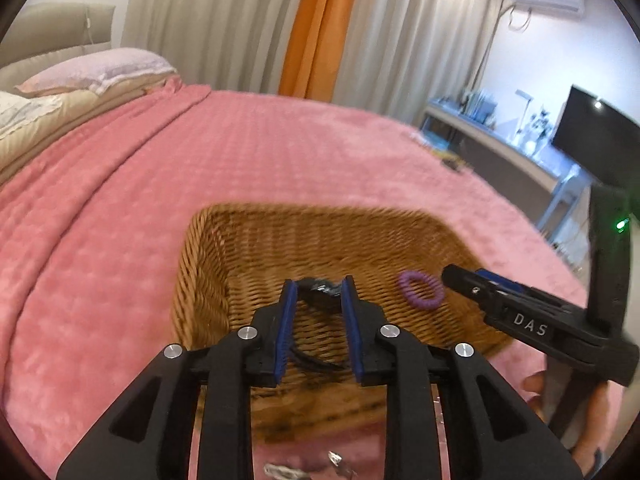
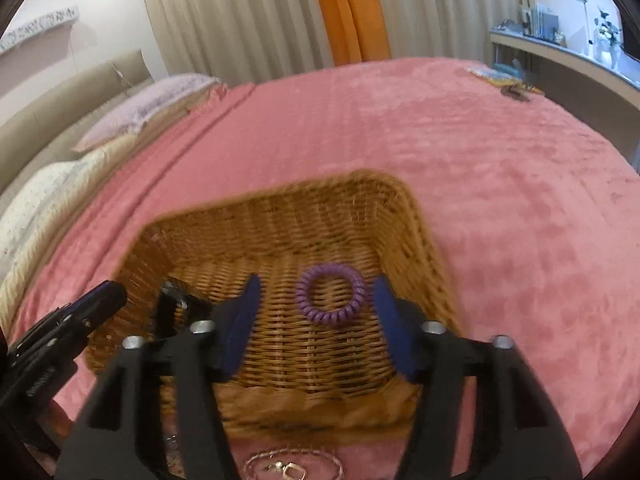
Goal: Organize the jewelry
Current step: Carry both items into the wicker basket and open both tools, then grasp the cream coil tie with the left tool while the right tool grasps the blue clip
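Observation:
A woven wicker basket (image 1: 256, 252) (image 2: 280, 216) sits on the pink bedspread. A purple spiral hair tie (image 1: 420, 290) (image 2: 331, 294) lies on its floor. My right gripper (image 2: 316, 312) is open above the basket, jaws wide either side of the hair tie, not touching it; it also shows in the left wrist view (image 1: 460, 278). My left gripper (image 1: 319, 304) is over the basket's left part with a black band-like item (image 1: 318, 290) (image 2: 180, 300) between its blue pads; whether the pads press on it is unclear. A thin chain with a clasp (image 2: 292, 466) lies in front of the basket.
Small silver pieces (image 1: 304, 468) lie on the bedspread (image 1: 120, 220) near the basket's front. Pillows (image 1: 100, 68) are at the far left. Small items (image 2: 508, 80) lie at the bed's far right corner. A desk with a monitor (image 1: 592, 136) stands at the right.

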`<state>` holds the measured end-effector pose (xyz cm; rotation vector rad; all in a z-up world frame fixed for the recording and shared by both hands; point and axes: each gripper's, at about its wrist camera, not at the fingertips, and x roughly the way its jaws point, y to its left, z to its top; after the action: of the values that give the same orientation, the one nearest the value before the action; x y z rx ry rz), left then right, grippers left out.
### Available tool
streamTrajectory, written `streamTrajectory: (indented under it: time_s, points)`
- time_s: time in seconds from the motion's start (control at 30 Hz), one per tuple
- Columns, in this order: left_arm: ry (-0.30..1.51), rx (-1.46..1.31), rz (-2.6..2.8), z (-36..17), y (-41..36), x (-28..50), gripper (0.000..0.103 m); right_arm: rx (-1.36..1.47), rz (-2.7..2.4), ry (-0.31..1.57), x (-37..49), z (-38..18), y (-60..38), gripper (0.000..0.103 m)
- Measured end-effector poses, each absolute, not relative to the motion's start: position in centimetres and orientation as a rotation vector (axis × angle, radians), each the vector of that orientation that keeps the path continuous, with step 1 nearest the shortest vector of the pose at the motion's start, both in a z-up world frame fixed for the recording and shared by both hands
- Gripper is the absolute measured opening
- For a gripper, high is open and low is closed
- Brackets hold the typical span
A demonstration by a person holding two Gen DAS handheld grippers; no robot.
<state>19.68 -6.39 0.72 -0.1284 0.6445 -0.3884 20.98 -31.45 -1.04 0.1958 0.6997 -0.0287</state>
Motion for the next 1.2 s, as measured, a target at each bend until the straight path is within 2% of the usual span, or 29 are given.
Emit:
streamTrajectory:
  time_s: [0.33,0.5,0.73,0.97,1.13,1.2]
  points:
    - [0.524,-0.151,-0.492,5.2,-4.3,10.8,0.041,0.069,-0.017,0.591,11.4,3.4,-28.4,0.056]
    - [0.518,-0.114,-0.542,5.5,-4.3,5.8,0.042,-0.013,-0.035,0.556,6.4,4.2,-26.6,0.056]
    - [0.586,-0.085,-0.564,2.2,-4.5,1.7,0.042,-0.008,-0.018,0.601,1.8,1.8,-25.5,0.056]
    - [0.798,-0.148,-0.574,-4.0,-3.9,3.7,0.040,0.003,-0.042,0.667,-0.8,-1.8,-25.0,0.056]
    - [0.884,-0.156,-0.594,-6.6,-4.6,4.9,0.040,0.055,-0.031,0.723,-1.4,-3.6,-25.4,0.056]
    - [0.901,-0.156,-0.597,-7.1,-5.0,5.3,0.037,0.071,-0.002,0.766,-1.3,-4.6,-25.1,0.056]
